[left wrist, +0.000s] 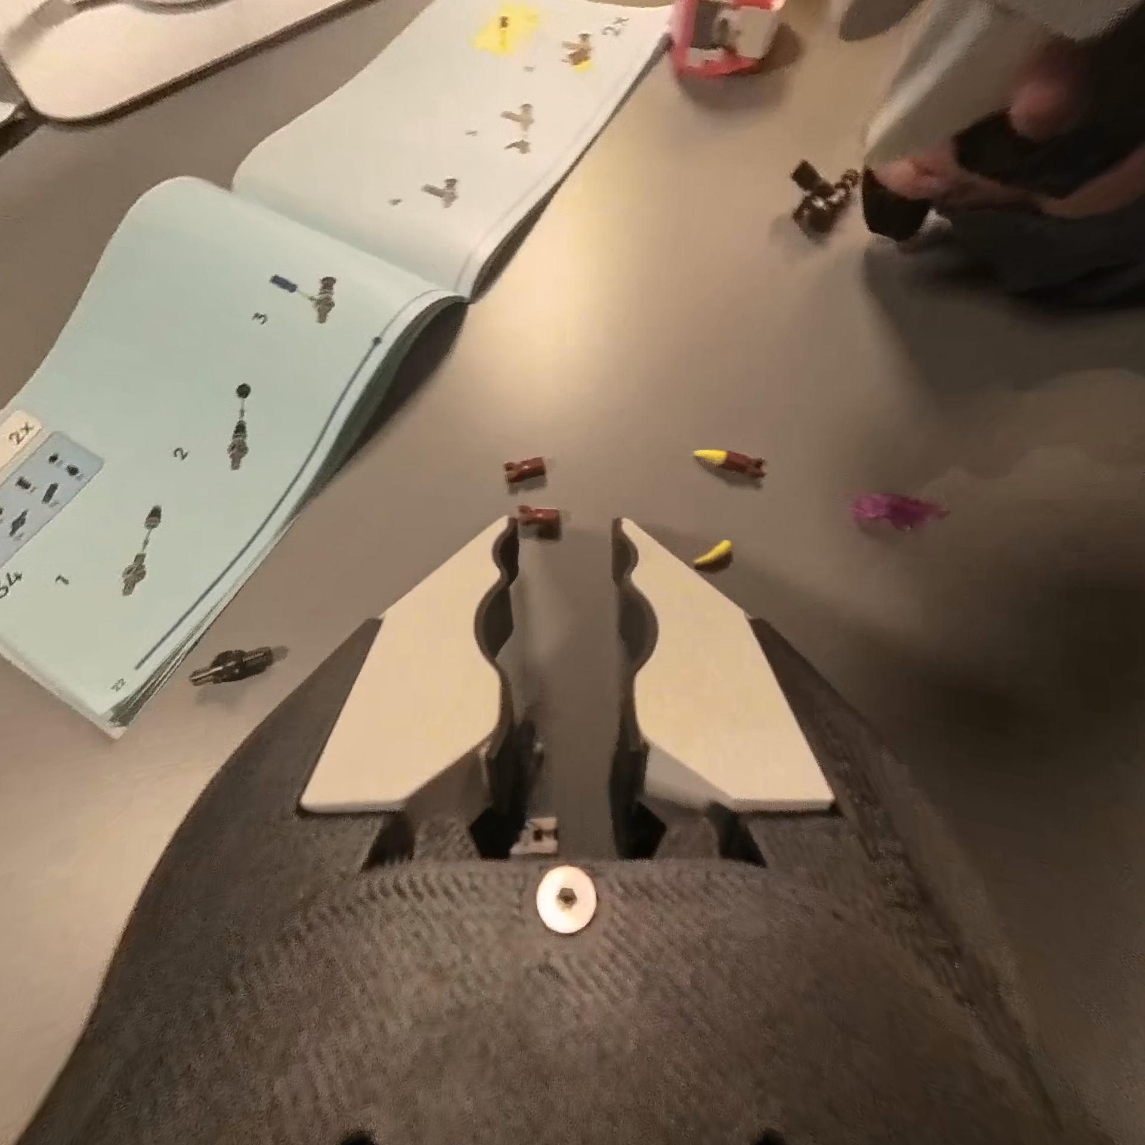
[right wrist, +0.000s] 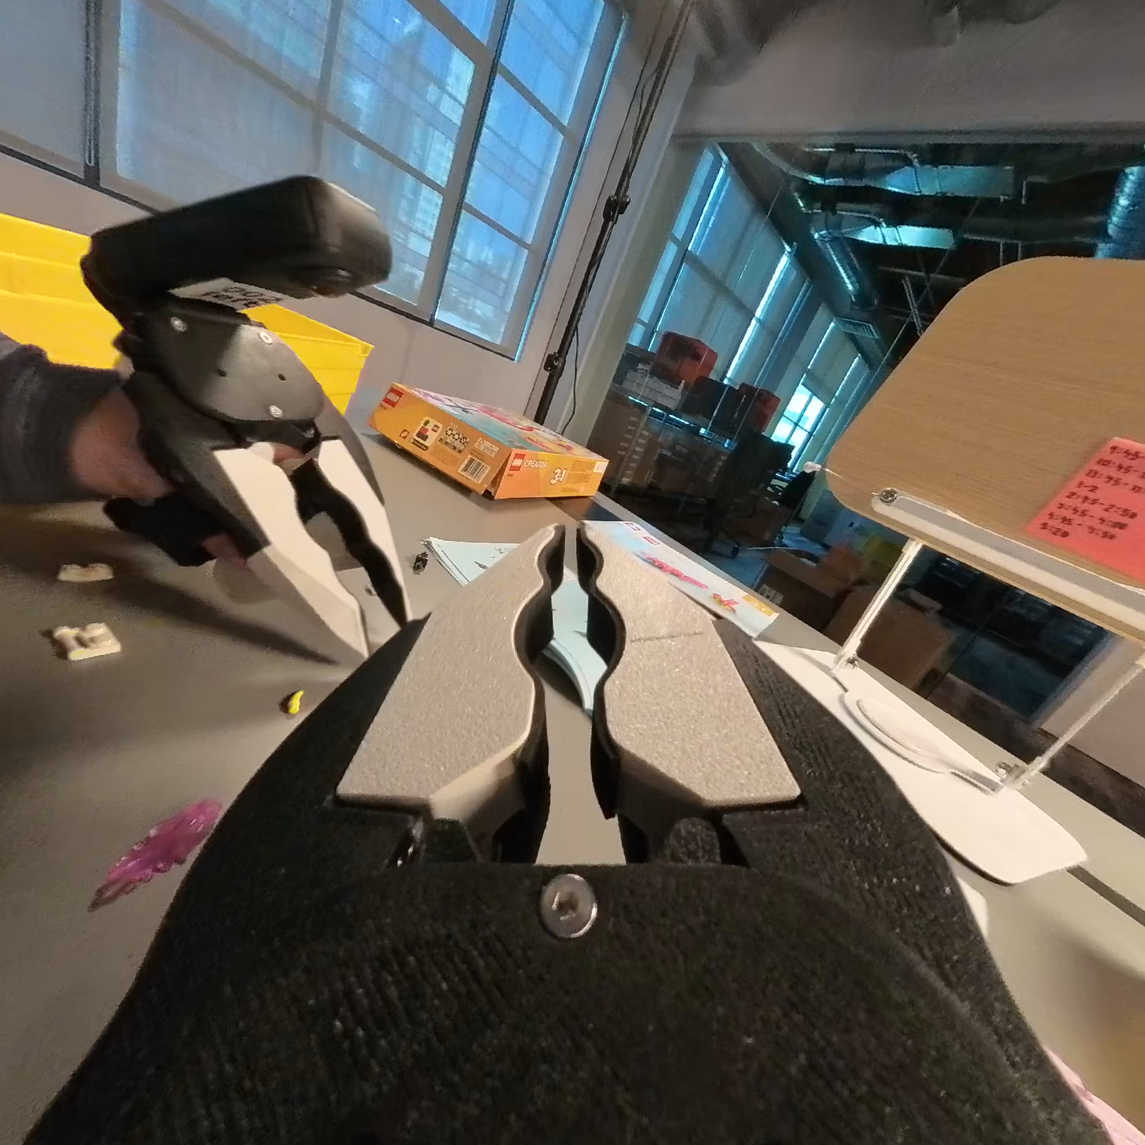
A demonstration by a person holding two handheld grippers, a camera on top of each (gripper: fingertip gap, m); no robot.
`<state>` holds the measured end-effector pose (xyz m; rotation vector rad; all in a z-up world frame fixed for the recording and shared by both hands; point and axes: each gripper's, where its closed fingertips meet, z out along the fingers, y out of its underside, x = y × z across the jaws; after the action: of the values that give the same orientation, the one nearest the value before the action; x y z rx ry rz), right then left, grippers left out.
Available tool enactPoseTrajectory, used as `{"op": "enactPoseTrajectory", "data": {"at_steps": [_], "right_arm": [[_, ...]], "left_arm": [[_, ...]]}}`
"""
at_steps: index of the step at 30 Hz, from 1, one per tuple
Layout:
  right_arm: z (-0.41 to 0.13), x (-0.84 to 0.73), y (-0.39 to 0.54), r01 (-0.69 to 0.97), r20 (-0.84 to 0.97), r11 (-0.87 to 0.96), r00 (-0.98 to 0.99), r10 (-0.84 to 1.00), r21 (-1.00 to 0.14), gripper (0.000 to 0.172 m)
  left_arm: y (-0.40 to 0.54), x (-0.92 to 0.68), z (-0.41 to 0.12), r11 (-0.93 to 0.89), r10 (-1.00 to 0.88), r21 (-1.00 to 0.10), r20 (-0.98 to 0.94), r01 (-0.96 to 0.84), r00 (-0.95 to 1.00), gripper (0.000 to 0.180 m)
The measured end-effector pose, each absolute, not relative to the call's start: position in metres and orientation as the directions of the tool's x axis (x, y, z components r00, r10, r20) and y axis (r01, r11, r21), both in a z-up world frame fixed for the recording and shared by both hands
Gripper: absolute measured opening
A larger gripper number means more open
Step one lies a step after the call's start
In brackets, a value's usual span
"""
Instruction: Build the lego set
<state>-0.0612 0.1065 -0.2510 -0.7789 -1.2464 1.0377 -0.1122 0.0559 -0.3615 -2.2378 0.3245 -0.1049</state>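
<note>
Right wrist view: orange printed toy box (right wrist: 489,455); pink handwritten note (right wrist: 1096,508).

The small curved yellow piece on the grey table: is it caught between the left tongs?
No, the small curved yellow piece lies outside the open left tongs, beside one finger.

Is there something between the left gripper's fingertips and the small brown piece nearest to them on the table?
Nothing visible does. The nearest brown piece lies just past the left gripper, beside its left fingertip; only bare grey table shows between the open fingers.
</note>
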Motion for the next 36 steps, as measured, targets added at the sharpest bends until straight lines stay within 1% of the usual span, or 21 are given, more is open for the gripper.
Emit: {"op": "enactPoseTrajectory", "data": {"at_steps": [4,6,8,11,14,19,22,24,26,29,31,33,35,36], "right_arm": [[-0.254,-0.063,0.105,-0.184,0.366,0.358,-0.011,0.931,-0.916,0.002],[-0.255,-0.064,0.104,-0.178,0.366,0.357,-0.017,0.931,-0.917,0.002],[-0.256,-0.065,0.103,-0.175,0.364,0.355,-0.021,0.931,-0.918,0.002],[-0.257,-0.065,0.103,-0.17,0.363,0.354,-0.026,0.931,-0.92,0.002],[-0.257,-0.065,0.103,-0.168,0.366,0.357,-0.025,0.93,-0.919,0.003],[-0.256,-0.064,0.104,-0.17,0.37,0.362,-0.02,0.929,-0.917,0.003],[-0.257,-0.064,0.103,-0.173,0.367,0.357,-0.03,0.93,-0.918,0.003],[-0.256,-0.063,0.098,-0.182,0.378,0.363,-0.055,0.924,-0.914,0.004],[-0.254,-0.061,0.085,-0.202,0.368,0.341,-0.118,0.922,-0.918,0.004],[-0.254,-0.055,0.056,-0.171,0.159,0.103,-0.355,0.921,-0.98,0.004],[-0.26,-0.055,0.04,-0.05,-0.028,-0.061,-0.501,0.865,-0.997,0.008],[-0.259,-0.05,0.025,0.078,-0.24,-0.246,-0.617,0.749,-0.966,0.014],[-0.254,-0.047,0.021,0.192,-0.434,-0.423,-0.665,0.607,-0.885,0.014],[-0.254,-0.047,0.021,0.241,-0.506,-0.483,-0.666,0.549,-0.842,0.016]], "left_arm": [[0.064,-0.12,-0.361,-0.623,-0.215,-0.772,0.013,-0.126,0.977,0.029],[0.063,-0.117,-0.366,-0.638,-0.243,-0.755,0.012,-0.15,0.97,0.027],[0.063,-0.117,-0.37,-0.648,-0.261,-0.735,-0.033,-0.2,0.965,0.026],[0.064,-0.113,-0.37,-0.636,-0.283,-0.74,-0.039,-0.218,0.958,0.014],[0.066,-0.107,-0.37,-0.632,-0.277,-0.754,0.003,-0.18,0.961,0.013],[0.058,-0.099,-0.37,-0.643,-0.275,-0.748,0.025,-0.165,0.961,0.013],[0.047,-0.102,-0.368,-0.653,-0.245,-0.737,-0.016,-0.177,0.969,0.013],[0.043,-0.103,-0.354,-0.612,-0.192,-0.772,-0.062,-0.169,0.979,0.013],[0.039,-0.1,-0.33,-0.528,-0.117,-0.83,-0.136,-0.177,0.984,0.013],[0.031,-0.089,-0.289,-0.324,0.02,-0.898,-0.321,-0.298,0.947,0.013],[0.024,-0.077,-0.271,-0.206,0.089,-0.905,-0.396,-0.372,0.914,0.012],[0.021,-0.064,-0.265,-0.142,0.111,-0.889,-0.452,-0.435,0.885,0.012],[0.021,-0.056,-0.265,-0.125,0.109,-0.859,-0.509,-0.496,0.854,0.012],[0.021,-0.056,-0.263,-0.125,0.124,-0.849,-0.527,-0.514,0.841,0.012]]}}
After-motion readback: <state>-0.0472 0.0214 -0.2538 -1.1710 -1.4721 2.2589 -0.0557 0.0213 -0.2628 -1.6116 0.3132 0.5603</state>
